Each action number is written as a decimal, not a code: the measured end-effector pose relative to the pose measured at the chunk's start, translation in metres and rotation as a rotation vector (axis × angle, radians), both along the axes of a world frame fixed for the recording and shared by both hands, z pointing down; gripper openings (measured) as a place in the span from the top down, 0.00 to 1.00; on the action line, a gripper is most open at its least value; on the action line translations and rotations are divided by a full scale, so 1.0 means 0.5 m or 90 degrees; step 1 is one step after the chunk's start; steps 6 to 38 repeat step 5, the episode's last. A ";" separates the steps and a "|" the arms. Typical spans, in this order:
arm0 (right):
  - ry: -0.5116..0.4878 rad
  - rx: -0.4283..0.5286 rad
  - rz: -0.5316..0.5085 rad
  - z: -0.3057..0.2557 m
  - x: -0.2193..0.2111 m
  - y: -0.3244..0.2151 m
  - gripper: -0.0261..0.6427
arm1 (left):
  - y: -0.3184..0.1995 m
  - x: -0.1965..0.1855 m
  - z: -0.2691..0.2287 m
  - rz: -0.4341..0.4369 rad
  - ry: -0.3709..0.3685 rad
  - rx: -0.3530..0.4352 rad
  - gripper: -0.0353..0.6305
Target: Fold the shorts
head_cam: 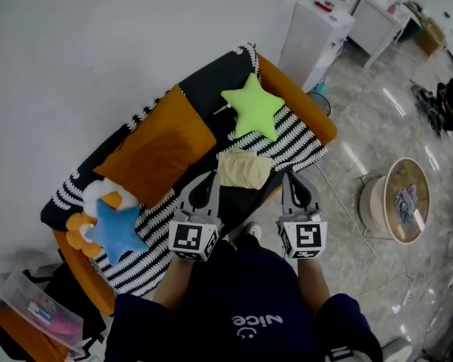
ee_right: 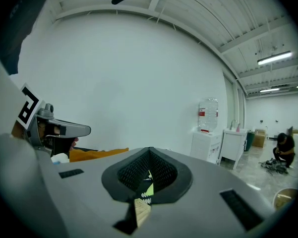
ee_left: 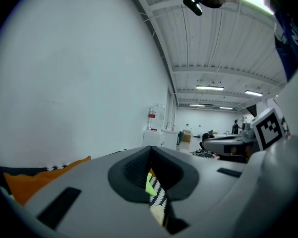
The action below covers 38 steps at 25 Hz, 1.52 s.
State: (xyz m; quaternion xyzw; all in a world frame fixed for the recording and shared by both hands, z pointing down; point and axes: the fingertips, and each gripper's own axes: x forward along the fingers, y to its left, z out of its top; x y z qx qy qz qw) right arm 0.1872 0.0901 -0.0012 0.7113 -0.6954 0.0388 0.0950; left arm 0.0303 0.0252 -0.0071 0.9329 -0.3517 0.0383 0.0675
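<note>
Shorts [head_cam: 244,169], cream-coloured and already gathered into a small folded bundle, lie on the front edge of the sofa [head_cam: 304,104]. They sit on the dark seat, just in front of the green star pillow [head_cam: 252,105], and touch the lower edge of the striped blanket [head_cam: 292,139].

We hold the left gripper [head_cam: 209,179] just to the left of the shorts and the right gripper [head_cam: 289,178] just to their right, both pointing toward the sofa back. The bundle lies between the two tips. Neither tip clearly touches the cloth from the head view.

In the left gripper view the jaws are pressed together with nothing between them. Through the notch we see only a sliver of green, stripes and cream beyond. The right gripper view shows the same: jaws closed tight, empty, with the pale cloth and stripes visible past them.

Further left on the sofa an orange cushion [head_cam: 162,145] leans against the back, and a blue star pillow [head_cam: 114,231] rests near the far arm. A round table [head_cam: 407,200] stands on the floor, well apart on the right.
</note>
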 end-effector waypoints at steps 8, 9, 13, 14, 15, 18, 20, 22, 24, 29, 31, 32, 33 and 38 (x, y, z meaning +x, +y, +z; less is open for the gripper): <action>0.011 -0.005 -0.005 0.001 0.009 -0.007 0.95 | -0.008 0.004 0.002 -0.007 -0.004 -0.002 0.94; 0.011 -0.005 -0.005 0.001 0.009 -0.007 0.95 | -0.008 0.004 0.002 -0.007 -0.004 -0.002 0.94; 0.011 -0.005 -0.005 0.001 0.009 -0.007 0.95 | -0.008 0.004 0.002 -0.007 -0.004 -0.002 0.94; 0.011 -0.005 -0.005 0.001 0.009 -0.007 0.95 | -0.008 0.004 0.002 -0.007 -0.004 -0.002 0.94; 0.011 -0.005 -0.005 0.001 0.009 -0.007 0.95 | -0.008 0.004 0.002 -0.007 -0.004 -0.002 0.94; 0.011 -0.005 -0.005 0.001 0.009 -0.007 0.95 | -0.008 0.004 0.002 -0.007 -0.004 -0.002 0.94; 0.011 -0.005 -0.005 0.001 0.009 -0.007 0.95 | -0.008 0.004 0.002 -0.007 -0.004 -0.002 0.94; 0.011 -0.005 -0.005 0.001 0.009 -0.007 0.95 | -0.008 0.004 0.002 -0.007 -0.004 -0.002 0.94; 0.011 -0.005 -0.005 0.001 0.009 -0.007 0.95 | -0.008 0.004 0.002 -0.007 -0.004 -0.002 0.94; 0.011 -0.005 -0.005 0.001 0.009 -0.007 0.95 | -0.008 0.004 0.002 -0.007 -0.004 -0.002 0.94; 0.011 -0.005 -0.005 0.001 0.009 -0.007 0.95 | -0.008 0.004 0.002 -0.007 -0.004 -0.002 0.94; 0.011 -0.005 -0.005 0.001 0.009 -0.007 0.95 | -0.008 0.004 0.002 -0.007 -0.004 -0.002 0.94; 0.011 -0.005 -0.005 0.001 0.009 -0.007 0.95 | -0.008 0.004 0.002 -0.007 -0.004 -0.002 0.94; 0.011 -0.005 -0.005 0.001 0.009 -0.007 0.95 | -0.008 0.004 0.002 -0.007 -0.004 -0.002 0.94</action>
